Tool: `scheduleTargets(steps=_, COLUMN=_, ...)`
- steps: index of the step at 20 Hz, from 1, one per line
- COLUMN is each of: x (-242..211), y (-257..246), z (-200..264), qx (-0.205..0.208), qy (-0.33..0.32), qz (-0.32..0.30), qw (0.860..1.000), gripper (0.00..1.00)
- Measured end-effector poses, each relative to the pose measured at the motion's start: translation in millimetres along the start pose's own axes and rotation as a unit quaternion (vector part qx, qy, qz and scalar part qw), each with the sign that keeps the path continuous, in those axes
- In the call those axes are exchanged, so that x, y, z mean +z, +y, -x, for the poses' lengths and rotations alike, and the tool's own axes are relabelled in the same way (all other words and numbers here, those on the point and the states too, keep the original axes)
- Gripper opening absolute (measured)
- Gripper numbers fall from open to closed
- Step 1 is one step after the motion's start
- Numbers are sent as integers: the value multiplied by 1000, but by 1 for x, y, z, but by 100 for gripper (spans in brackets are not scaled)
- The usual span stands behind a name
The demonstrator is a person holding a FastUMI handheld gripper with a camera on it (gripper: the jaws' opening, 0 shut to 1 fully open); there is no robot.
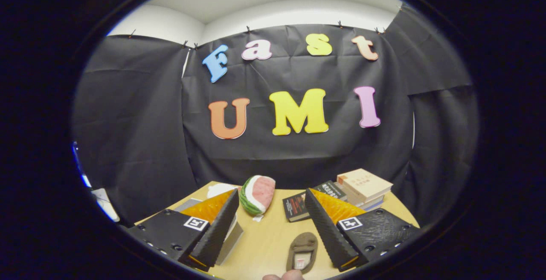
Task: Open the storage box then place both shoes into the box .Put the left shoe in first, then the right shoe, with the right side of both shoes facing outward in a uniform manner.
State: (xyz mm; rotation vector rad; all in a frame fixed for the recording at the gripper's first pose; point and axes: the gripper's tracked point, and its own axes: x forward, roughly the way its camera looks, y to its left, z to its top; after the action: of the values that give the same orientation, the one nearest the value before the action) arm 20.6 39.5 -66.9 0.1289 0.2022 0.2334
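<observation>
Holding the claw (268,229) high and level as you are, with its fingers spread wide and nothing between them, you risk misjudging what lies on the desk (266,239) below.

Go left to right. A pale flat-sided thing (232,239) sits against your left finger (215,229); it may be the storage box or its lid, but I cannot tell. Drop the claw blindly and that finger could knock it off the desk's near left edge.

Beyond the fingers, towards the far edge, lies a watermelon-slice plush (257,194); a wide sweep could roll it.

The one shoe I can make out, a brown slipper (302,252), lies on the near part of the desk just inside your right finger (326,229), opening upward. Which foot it fits is not clear, so picking it first could break the left-then-right order. A soft slipper may also fold or twist in the grip and spoil the facing.

At the far right corner, a stack of books (362,188) and a dark book (296,206) crowd your right side.

The desk is light wood, smooth and bare between the things. Black cloth walls the booth; a white ceiling shows above.
</observation>
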Motion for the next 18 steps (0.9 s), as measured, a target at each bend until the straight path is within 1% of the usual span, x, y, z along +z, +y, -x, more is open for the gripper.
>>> scheduleTargets(steps=3, x=-35, y=18, z=-19, qx=37, qy=42, qz=-36, qw=998, gripper=95)
scheduleTargets(steps=7, x=-86, y=46, z=-44, qx=76, qy=96, qz=-75, qw=990, gripper=95)
scheduleTargets(steps=10, x=-123, y=78, z=-54, qx=125, qy=134, qz=-97, qw=978, gripper=95)
scheduleTargets(steps=13, x=-159, y=100, z=-58, qx=161, qy=174, qz=-131, qw=963, gripper=95)
scheduleTargets(steps=15, x=-180, y=110, z=-62, qx=174, qy=198, qz=-155, qw=952, gripper=95)
scheduleTargets(steps=18, x=-198, y=119, z=-65, qx=185, qy=219, qz=-187, qw=940, gripper=95)
